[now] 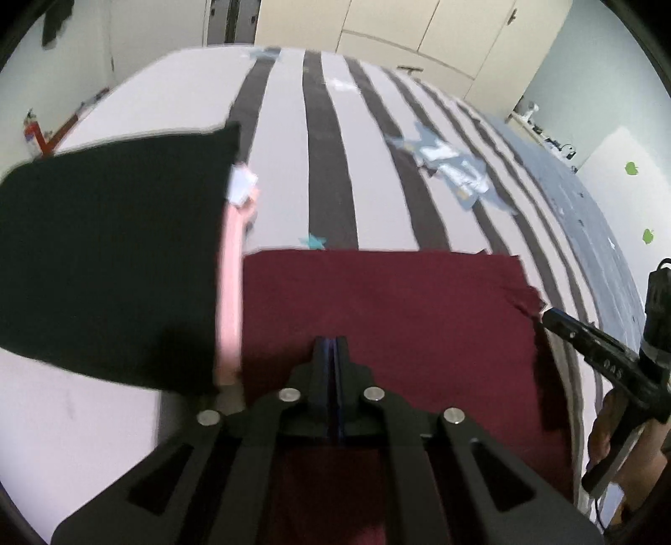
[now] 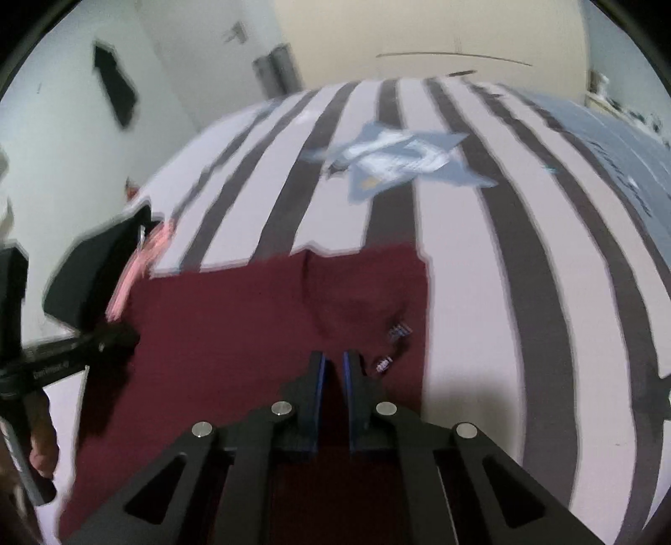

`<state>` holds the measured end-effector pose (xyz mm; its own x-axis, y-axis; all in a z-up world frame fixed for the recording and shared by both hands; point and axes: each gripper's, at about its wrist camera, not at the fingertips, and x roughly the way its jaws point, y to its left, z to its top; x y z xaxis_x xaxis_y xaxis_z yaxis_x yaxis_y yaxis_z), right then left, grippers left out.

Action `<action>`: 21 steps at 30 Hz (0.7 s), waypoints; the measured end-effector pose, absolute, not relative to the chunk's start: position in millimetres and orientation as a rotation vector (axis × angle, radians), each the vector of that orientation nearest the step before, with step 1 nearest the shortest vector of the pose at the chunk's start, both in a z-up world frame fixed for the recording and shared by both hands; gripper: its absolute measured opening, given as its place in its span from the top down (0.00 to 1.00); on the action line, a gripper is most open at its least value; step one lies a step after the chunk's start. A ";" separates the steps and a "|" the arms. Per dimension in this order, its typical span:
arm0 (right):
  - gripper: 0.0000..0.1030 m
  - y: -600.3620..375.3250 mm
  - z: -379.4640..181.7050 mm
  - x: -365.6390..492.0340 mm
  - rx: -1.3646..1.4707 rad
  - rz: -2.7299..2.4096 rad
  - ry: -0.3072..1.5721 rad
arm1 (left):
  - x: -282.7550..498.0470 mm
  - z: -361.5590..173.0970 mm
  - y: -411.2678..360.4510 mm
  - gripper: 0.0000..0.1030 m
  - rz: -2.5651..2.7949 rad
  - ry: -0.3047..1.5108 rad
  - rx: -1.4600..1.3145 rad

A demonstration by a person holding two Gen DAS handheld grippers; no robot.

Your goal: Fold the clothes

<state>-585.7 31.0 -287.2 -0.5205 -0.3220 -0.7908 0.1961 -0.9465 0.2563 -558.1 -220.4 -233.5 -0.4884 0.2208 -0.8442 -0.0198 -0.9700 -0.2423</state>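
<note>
A maroon garment (image 1: 398,314) (image 2: 251,327) lies spread on the striped bedcover (image 1: 289,167) (image 2: 461,272), its labels (image 2: 398,331) showing near its right edge. My left gripper (image 1: 334,340) (image 2: 126,335) is shut, hovering over the garment near its left edge; no cloth shows between its pads. My right gripper (image 2: 334,356) (image 1: 545,312) stands at the garment's right corner. That corner rises in a peak to its tip, and maroon cloth fills the narrow gap between the pads.
A folded black garment (image 1: 105,251) (image 2: 92,268) lies to the left over something pink (image 1: 230,293), with a white tag (image 1: 241,184). A blue star print (image 1: 453,167) (image 2: 398,163) marks the cover farther back. Cupboards (image 1: 419,25) stand behind the bed. A hand (image 1: 604,440) holds the right gripper.
</note>
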 end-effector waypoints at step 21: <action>0.90 -13.2 -303.4 -365.6 1.391 -2.268 -0.182 | -375.5 -266.9 -169.5 0.98 2.520 -0.205 -1.570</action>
